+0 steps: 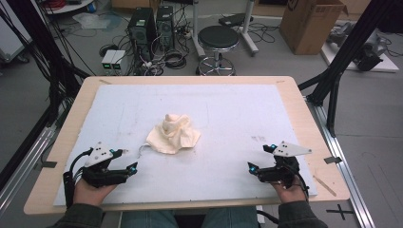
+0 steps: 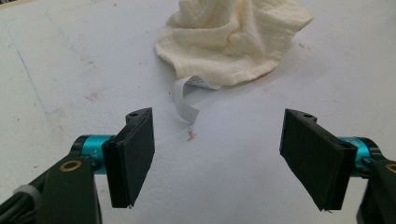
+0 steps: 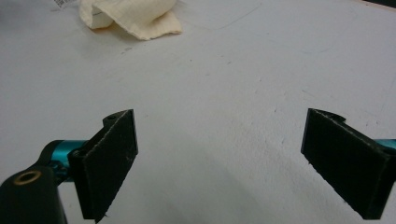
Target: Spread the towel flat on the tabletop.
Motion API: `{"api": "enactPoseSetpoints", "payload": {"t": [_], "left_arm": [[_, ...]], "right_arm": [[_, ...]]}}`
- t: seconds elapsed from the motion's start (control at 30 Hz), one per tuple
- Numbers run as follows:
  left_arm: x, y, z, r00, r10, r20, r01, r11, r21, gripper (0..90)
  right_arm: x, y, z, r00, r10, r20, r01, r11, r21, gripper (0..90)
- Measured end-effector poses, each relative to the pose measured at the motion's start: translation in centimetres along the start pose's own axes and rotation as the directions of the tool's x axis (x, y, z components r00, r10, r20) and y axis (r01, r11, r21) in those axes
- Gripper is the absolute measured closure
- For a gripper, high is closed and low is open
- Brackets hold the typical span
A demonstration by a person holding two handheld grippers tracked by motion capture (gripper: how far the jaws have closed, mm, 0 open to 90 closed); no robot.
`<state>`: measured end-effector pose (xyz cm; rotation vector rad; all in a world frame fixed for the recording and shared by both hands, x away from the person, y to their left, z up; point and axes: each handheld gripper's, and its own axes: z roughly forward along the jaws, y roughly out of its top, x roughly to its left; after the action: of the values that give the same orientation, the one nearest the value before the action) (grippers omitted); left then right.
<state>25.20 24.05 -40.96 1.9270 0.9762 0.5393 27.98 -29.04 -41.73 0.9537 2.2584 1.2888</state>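
I hold the left gripper (image 1: 127,160) and right gripper (image 1: 260,157) at the bottom of the frame, jaws apart, empty. Mid-frame lies the crumpled cream cloth (image 1: 173,134): soft, light, limp. Pinch its near edge beside what looks like a label tag (image 2: 185,96).

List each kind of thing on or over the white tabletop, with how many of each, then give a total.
Cream cloth, crumpled, with a white label strip at its near edge: 1
Hand-held grippers, jaws open and holding nothing: 2, the left gripper and the right gripper
Total: 3
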Motion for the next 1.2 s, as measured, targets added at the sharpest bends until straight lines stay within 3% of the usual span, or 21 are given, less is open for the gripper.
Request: {"api": "enactPoseSetpoints", "payload": {"t": [1.2], "left_arm": [[-0.30, 0.80, 1.01, 0.9987, 0.018, 0.048, -0.019, 0.9998, 0.009, 28.2]], "right_arm": [[-0.13, 0.00, -0.38, 1.0000, -0.003, 0.003, 0.003, 0.9998, -0.018, 10.1]]}}
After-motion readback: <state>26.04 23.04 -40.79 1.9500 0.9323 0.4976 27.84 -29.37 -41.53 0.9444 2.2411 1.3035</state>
